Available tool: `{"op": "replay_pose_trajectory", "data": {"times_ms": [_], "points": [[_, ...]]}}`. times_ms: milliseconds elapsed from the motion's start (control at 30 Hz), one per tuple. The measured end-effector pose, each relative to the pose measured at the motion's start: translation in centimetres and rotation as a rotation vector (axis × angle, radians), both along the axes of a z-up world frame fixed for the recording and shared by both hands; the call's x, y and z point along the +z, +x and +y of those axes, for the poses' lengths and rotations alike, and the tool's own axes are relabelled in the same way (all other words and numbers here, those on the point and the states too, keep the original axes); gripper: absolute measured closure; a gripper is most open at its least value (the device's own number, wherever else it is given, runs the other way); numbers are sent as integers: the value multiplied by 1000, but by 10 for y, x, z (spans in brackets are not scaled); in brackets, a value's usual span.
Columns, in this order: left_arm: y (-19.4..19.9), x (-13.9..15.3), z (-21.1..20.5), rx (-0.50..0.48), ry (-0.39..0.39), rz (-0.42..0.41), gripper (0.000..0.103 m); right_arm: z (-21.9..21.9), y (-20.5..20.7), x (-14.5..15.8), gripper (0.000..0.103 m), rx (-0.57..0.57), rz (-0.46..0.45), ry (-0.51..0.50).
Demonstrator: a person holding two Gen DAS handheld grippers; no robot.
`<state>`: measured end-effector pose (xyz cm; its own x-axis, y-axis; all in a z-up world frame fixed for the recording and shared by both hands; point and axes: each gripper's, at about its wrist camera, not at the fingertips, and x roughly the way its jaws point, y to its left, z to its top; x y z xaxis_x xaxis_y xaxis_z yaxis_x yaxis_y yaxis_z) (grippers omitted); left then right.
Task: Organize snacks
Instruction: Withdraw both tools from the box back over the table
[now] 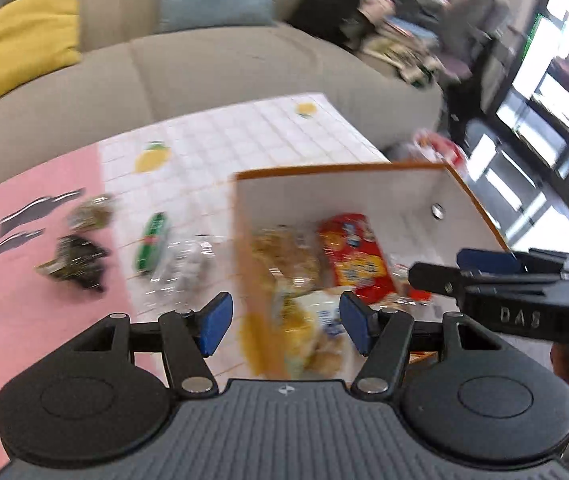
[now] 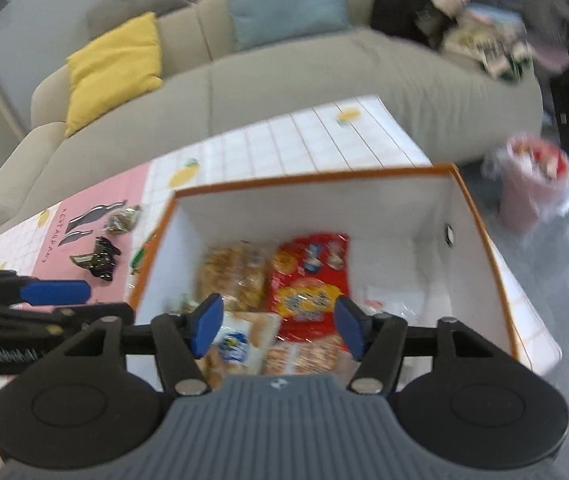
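Right now I am holding both grippers over the box (image 2: pixel 480 240), a white one with an orange rim, sitting on the tablecloth (image 2: pixel 324 140) near the table's right edge. My left gripper (image 1: pixel 282 324) is standing with its jaws apart and nothing between the pads, hanging above the box's left wall. My right gripper (image 2: pixel 278 326) is likewise gaping and empty, pointing down into the box.

Inside the box a red pack (image 2: pixel 308 276) is lying beside a clear bag (image 2: pixel 234 276) of golden biscuits on its left, with a blue-and-white pack (image 2: pixel 236 342) and another biscuit pack (image 2: pixel 304 358) lying nearer to me.

Left of the box, loose on the cloth, are lying a green pack (image 1: pixel 151 242), a clear crinkled wrapper (image 1: pixel 182 268), a dark wrapper (image 1: pixel 74 264) and a brownish one (image 1: pixel 92 212) farther off. Both views are blurring.

Beyond the table a sofa (image 2: pixel 284 80) is carrying a yellow cushion (image 2: pixel 114 68) and a blue cushion (image 2: pixel 284 4).
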<state>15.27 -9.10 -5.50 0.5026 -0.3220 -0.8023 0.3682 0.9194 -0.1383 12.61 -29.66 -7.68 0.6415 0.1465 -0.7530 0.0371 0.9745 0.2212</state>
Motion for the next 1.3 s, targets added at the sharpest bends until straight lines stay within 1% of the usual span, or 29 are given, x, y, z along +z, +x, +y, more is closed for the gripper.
{"op": "replay_pose_trajectory", "data": {"times_ms": [67, 100, 167, 333, 367, 400, 500, 567, 700, 867, 933, 1033, 1133, 1200, 1300], "points": [[-3, 1, 20, 45, -15, -10, 30, 17, -2, 1, 39, 19, -15, 3], [-6, 0, 30, 66, -19, -16, 30, 26, -4, 1, 34, 27, -18, 12], [-9, -1, 46, 100, -16, -28, 29, 43, -5, 1, 30, 37, -29, 26], [-13, -9, 81, 158, 20, -37, 28, 87, -6, -1, 29, 68, -69, -8], [-12, -12, 86, 166, 29, -36, 28, 95, -5, -2, 26, 75, -76, -18], [-13, -13, 93, 174, 33, -38, 28, 103, -4, -3, 19, 81, -83, -28], [-15, -19, 111, 205, 14, -48, 24, 125, -5, -7, 12, 88, -116, -61], [-16, -24, 123, 222, 1, -70, 23, 138, -2, -9, 9, 111, -118, -77], [-14, -29, 142, 273, -18, -105, 16, 150, 7, -13, 9, 135, -122, -91], [0, -36, 161, 330, -40, -118, 14, 165, 22, -16, 9, 162, -167, -153], [6, -40, 167, 323, -48, -115, 14, 173, 30, -19, 9, 189, -169, -186], [13, -44, 174, 305, -68, -111, 14, 184, 43, -26, 9, 220, -146, -228], [21, -49, 181, 295, -98, -93, 13, 193, 53, -34, 9, 237, -140, -239], [29, -53, 185, 284, -117, -77, 13, 197, 62, -40, 13, 241, -124, -242], [44, -60, 188, 270, -105, -60, 13, 203, 76, -49, 15, 239, -93, -237]]}}
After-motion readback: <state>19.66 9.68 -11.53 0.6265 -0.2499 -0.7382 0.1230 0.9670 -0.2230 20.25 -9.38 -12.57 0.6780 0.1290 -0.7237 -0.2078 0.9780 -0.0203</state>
